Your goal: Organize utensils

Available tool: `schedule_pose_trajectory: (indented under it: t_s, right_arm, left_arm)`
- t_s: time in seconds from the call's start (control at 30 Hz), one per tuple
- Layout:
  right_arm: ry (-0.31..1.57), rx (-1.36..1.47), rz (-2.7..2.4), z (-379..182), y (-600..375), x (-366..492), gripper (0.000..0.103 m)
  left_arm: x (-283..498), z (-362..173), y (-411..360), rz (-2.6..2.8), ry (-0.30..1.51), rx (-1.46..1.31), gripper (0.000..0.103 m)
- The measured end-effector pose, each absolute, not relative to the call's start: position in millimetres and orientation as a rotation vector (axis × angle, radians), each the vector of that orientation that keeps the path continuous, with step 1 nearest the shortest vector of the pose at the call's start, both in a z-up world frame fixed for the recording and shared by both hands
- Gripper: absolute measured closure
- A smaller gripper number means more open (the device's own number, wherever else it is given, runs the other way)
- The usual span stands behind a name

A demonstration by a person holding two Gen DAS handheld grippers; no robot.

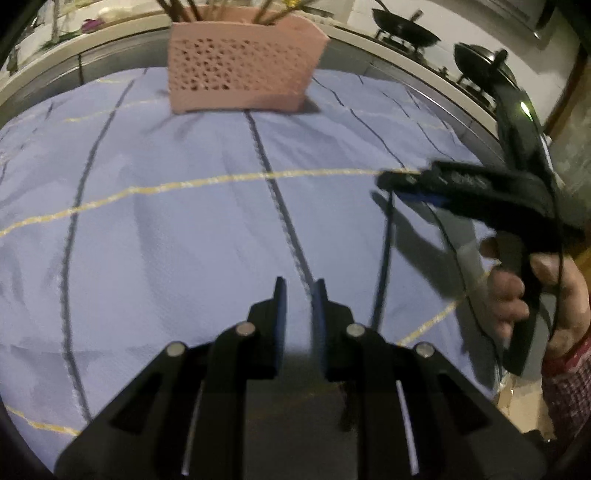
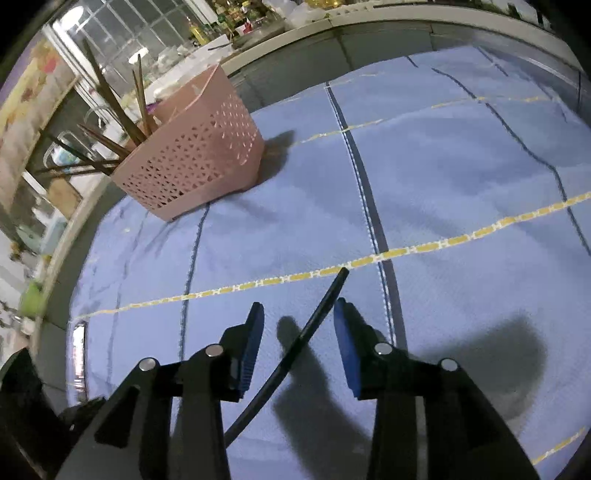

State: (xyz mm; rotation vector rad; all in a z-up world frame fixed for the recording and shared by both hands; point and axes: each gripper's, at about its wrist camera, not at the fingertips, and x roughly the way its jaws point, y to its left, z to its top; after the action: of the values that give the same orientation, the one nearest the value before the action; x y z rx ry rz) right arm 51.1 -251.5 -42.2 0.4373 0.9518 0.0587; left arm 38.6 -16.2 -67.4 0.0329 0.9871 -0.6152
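Observation:
A pink perforated utensil basket (image 1: 240, 62) stands at the far side of a blue cloth; in the right wrist view (image 2: 195, 158) it holds several brown chopsticks (image 2: 110, 99). One dark chopstick (image 2: 295, 350) lies on the cloth between the open fingers of my right gripper (image 2: 299, 314), untouched by either pad. In the left wrist view the same chopstick (image 1: 384, 258) lies below the right gripper (image 1: 388, 181), at the right. My left gripper (image 1: 299, 291) is nearly closed, with a narrow gap and nothing in it, low over the cloth's middle.
The blue cloth (image 1: 147, 221) with dark and yellow stripes covers the table. A counter behind holds black woks (image 1: 406, 29) at the far right. Cluttered shelves and bottles (image 2: 221, 22) stand beyond the basket.

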Motion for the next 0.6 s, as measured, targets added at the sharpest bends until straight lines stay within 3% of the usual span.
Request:
schedule_pose_trajectory:
  t_s: [0.07, 0.1, 0.17, 0.4, 0.6]
  right_arm:
    - [0.951, 0.405, 0.034, -41.6, -240.0, 54.8, 0.069]
    - [0.952, 0.381, 0.030, -41.8, -234.6, 56.6, 0.082]
    - [0.953, 0.305, 0.010, -42.3, -224.4, 60.3, 0.092]
    - [0.962, 0.255, 0.093, -34.7, -208.5, 72.0, 0.099]
    - [0.788, 0.283, 0.248, 22.2, -192.9, 55.6, 0.099]
  left_arm:
    - [35.7, -70.2, -19.3, -0.627, 0.991, 0.039, 0.089]
    - [33.9, -70.3, -18.5, -0.629, 0.991, 0.039, 0.089]
    - [35.5, -69.1, -17.4, -0.624, 0.987, 0.030, 0.089]
    - [51.2, -57.5, 24.9, -0.511, 0.943, -0.035, 0.089]
    - [75.2, -60.7, 72.2, -0.339, 0.927, -0.082, 0.089]
